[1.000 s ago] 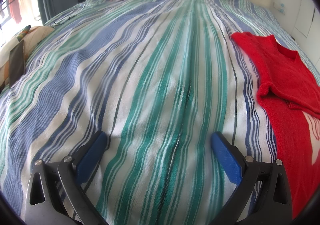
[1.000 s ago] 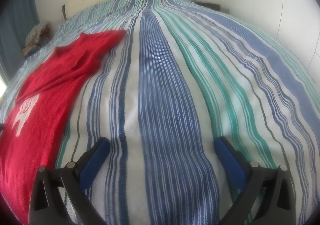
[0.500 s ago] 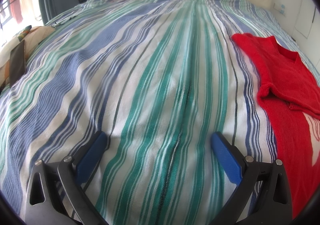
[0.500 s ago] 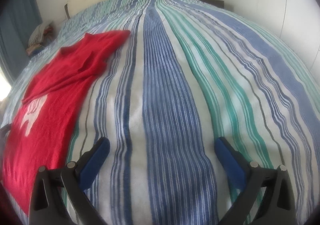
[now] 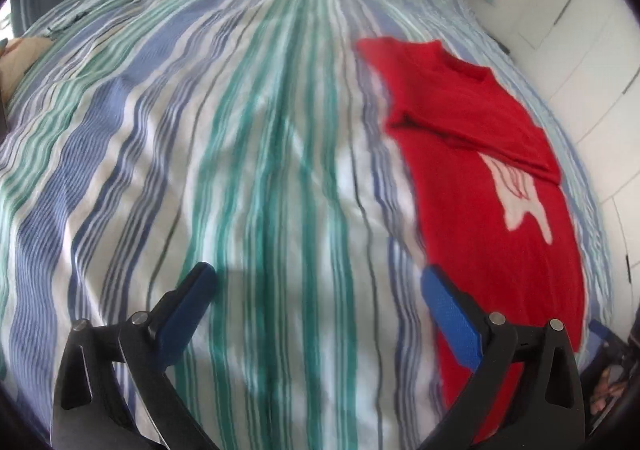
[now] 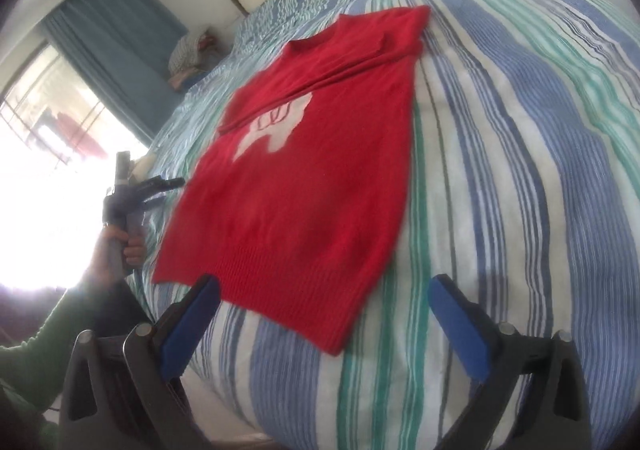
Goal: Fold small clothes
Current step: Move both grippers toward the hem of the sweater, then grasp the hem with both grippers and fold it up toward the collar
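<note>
Your red knit sweater point(image 6: 304, 177) lies flat on the striped bedspread point(image 6: 520, 153), hem towards you, with its sleeves already folded across the chest above the white motif point(image 6: 272, 125). Both hand-held grippers are spread wide and hold nothing: the right hand-held gripper point(image 6: 324, 318) hovers just short of the sweater's ribbed hem, the left hand-held gripper point(image 5: 316, 306) over bare bedspread beside the sweater's edge.

The risk, as I judge it: pinch only the top layer of the hem, or catch bedspread with it, and the fold drags crooked. Lift one corner ahead of the other and the crossed sleeves may slide out.

Both views are smeared by motion, so the knit edges blur. The sweater's near corner is cut off behind the left finger point(image 5: 452, 318). Window glare washes out your left hand point(image 6: 124, 242).
</note>
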`<control>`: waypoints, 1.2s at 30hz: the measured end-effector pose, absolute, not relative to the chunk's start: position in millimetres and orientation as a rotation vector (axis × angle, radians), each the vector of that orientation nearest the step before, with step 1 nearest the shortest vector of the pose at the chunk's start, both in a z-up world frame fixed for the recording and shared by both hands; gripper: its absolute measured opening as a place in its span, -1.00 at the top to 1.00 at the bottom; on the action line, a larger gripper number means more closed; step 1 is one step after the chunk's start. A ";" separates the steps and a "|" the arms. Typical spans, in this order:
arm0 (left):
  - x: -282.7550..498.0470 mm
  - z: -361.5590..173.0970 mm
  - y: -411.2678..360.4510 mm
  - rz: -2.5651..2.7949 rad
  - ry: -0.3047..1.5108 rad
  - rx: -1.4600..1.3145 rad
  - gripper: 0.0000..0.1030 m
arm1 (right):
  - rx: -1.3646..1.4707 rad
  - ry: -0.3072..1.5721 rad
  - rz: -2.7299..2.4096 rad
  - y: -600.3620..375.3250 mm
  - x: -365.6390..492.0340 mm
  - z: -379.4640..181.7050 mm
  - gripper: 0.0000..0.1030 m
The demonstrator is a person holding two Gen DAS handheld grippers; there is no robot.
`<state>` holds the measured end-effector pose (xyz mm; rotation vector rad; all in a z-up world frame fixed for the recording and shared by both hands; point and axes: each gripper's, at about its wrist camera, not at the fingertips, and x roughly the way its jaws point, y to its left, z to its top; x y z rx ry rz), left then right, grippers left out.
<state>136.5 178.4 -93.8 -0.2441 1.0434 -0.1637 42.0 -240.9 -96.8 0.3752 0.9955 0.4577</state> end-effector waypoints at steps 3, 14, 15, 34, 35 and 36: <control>84.0 -93.6 154.1 -0.324 1.075 -0.256 -0.99 | 0.354 0.998 0.497 -239.9 29.5 -90.1 -0.98; 66.3 -106.2 100.5 -0.470 1.132 -0.355 -0.39 | 0.429 1.070 0.517 -234.0 44.0 -122.1 -0.54; 67.0 -106.4 92.0 -0.483 1.144 -0.323 -0.35 | 0.453 1.065 0.527 -233.5 43.4 -122.7 -0.52; 230.2 -37.1 126.8 -0.456 1.022 -0.543 0.92 | 0.457 0.825 0.435 -246.6 148.6 -49.6 0.90; 255.7 -36.5 127.7 -0.430 1.017 -0.548 0.92 | 0.464 0.808 0.420 -248.0 170.9 -45.4 0.90; 280.6 -37.3 127.8 -0.407 1.019 -0.558 0.92 | 0.469 0.796 0.405 -248.5 194.1 -42.6 0.90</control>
